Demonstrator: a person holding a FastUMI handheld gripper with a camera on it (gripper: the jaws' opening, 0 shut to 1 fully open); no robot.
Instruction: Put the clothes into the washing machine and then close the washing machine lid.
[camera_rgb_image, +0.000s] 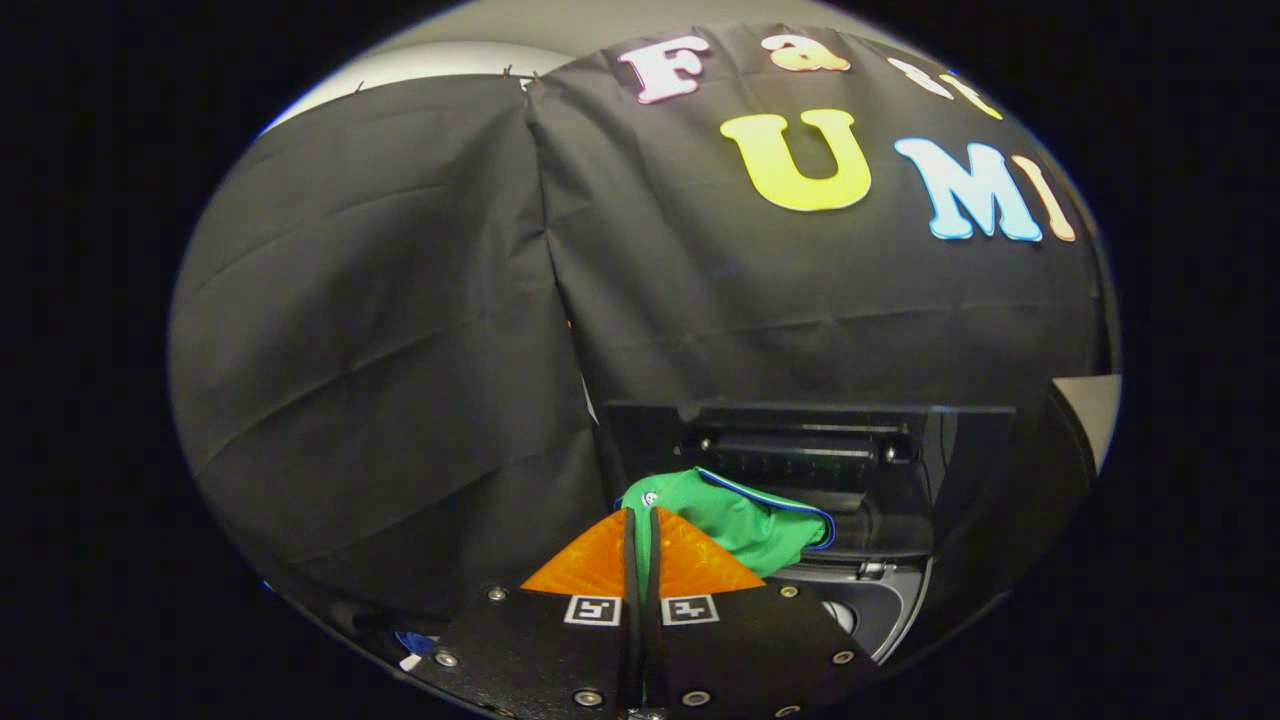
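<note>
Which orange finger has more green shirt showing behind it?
The right finger. The green shirt spreads out past it toward the washing machine; only a sliver shows by the left finger.

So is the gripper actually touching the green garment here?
Touching. In the gripper view the gripper is closed on the green garment: green cloth shows in the thin slit between both orange fingers and bunches out just ahead of them, above the washing machine.

Green garment (745, 525) with blue-white trim, pinched in tongs (640, 515), above open washing machine (880, 590)
</note>
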